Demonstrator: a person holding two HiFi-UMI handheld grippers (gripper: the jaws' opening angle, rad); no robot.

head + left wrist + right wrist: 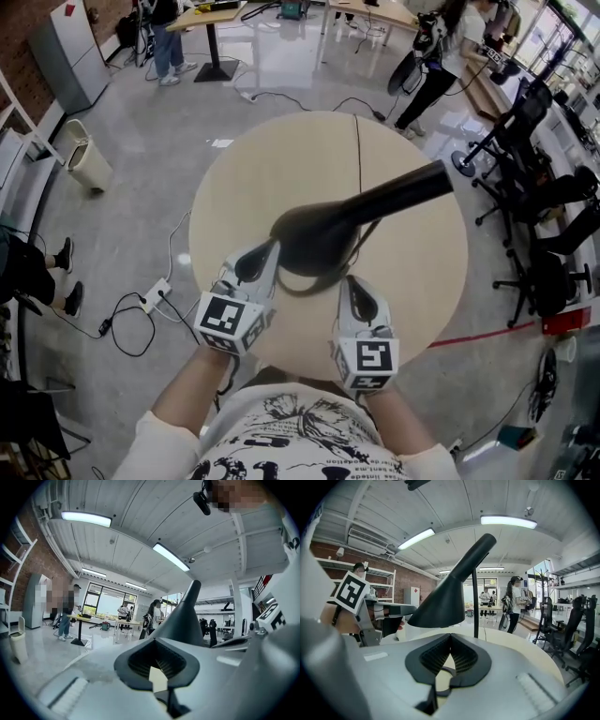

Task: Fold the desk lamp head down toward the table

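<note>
**Q:** What setting is shown, and where is the lamp placed?

**A:** An open workshop with a polished grey floor is shown. A round pale wooden desk (412,281) is seen from above, and the desk lamp head (319,239) is carried above its middle on a thin upright stem (475,602). The head is a matt black cone: its wide mouth is tipped downward toward the person, and its narrow tail is raised away

**Q:** How should the fold be made?

**A:** The left tool (265,255) lies just beside the head and the right tool (352,289) lies near it. Both have their jaws together and nothing is held. It is judged that the wide rim should be pressed down slowly while the foot is steadied, so that the light lamp is not tipped or slid
</note>
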